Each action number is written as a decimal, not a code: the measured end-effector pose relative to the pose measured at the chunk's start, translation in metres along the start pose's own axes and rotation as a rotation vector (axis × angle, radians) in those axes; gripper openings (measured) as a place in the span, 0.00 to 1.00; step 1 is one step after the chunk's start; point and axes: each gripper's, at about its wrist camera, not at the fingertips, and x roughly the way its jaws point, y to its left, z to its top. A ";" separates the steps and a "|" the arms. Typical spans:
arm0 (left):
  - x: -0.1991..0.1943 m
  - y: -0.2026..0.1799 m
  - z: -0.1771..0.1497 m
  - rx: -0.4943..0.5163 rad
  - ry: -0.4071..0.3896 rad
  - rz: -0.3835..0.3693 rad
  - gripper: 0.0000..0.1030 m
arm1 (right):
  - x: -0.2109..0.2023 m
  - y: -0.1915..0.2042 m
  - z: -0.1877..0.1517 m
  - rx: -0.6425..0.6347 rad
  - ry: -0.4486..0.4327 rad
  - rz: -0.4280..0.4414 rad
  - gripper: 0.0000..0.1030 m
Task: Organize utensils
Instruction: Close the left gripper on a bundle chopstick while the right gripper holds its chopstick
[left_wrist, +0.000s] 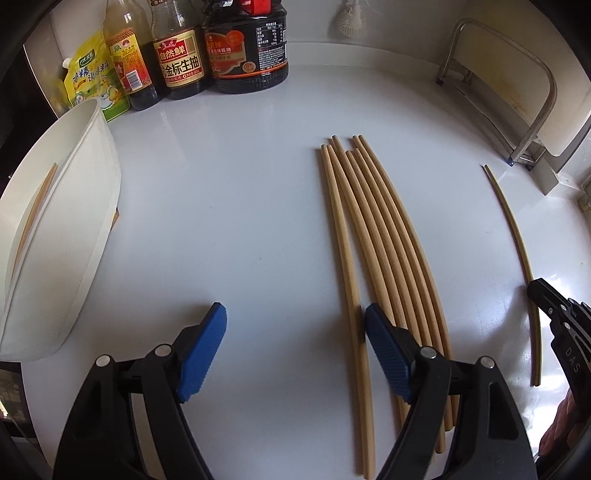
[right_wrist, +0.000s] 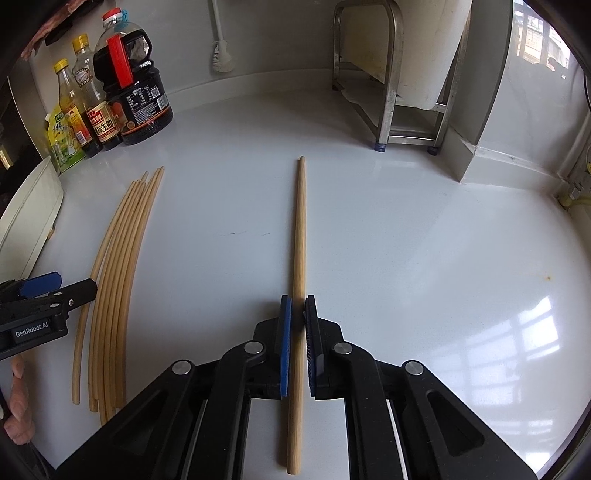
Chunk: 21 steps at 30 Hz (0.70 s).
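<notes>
Several wooden chopsticks (left_wrist: 384, 251) lie side by side on the white counter, also in the right wrist view (right_wrist: 118, 280). My left gripper (left_wrist: 295, 325) is open and empty, low over the counter just left of the bundle; its right pad touches or overlaps the bundle's near end. My right gripper (right_wrist: 298, 306) is shut on a single chopstick (right_wrist: 300, 236), which points straight ahead between the blue pads. That chopstick shows at the right of the left wrist view (left_wrist: 517, 258). One chopstick (left_wrist: 37, 206) lies inside the white container (left_wrist: 74, 229) at the left.
Sauce bottles (left_wrist: 214, 55) and a yellow pouch (left_wrist: 92, 81) stand at the back left. A metal rack (right_wrist: 391, 81) with a board stands at the back right by the wall. A window lies to the right.
</notes>
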 end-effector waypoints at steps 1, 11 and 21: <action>0.000 0.000 0.000 -0.001 0.000 -0.001 0.73 | 0.000 0.001 0.000 -0.005 0.000 -0.002 0.08; -0.005 -0.007 0.000 0.020 -0.016 -0.021 0.34 | 0.006 0.005 0.006 -0.035 0.009 -0.017 0.08; -0.005 -0.009 0.002 0.049 0.009 -0.059 0.07 | 0.008 0.026 0.005 -0.059 0.015 0.022 0.06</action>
